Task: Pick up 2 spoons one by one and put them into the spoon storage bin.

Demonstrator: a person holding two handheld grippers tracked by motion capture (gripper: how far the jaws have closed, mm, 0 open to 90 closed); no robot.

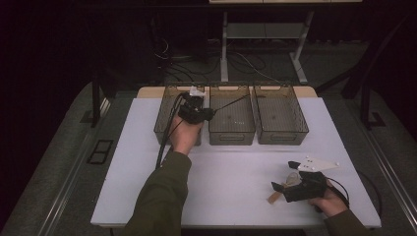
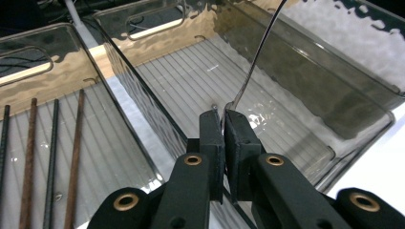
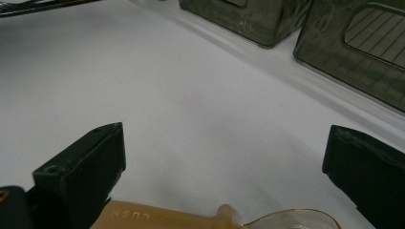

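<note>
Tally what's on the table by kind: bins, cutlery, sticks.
Clear bins: 3
Metal utensil, pinched in the left tongs over the middle bin: 1
Amber plastic spoon, lying between the open right tongs: 1
Dark sticks in the left bin: 4
Total: 9

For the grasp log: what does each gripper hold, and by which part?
Left gripper: shut on a thin metal utensil, gripped at one end, over the middle bin. Right gripper: open, holding nothing; a spoon lies between its fingers.
</note>
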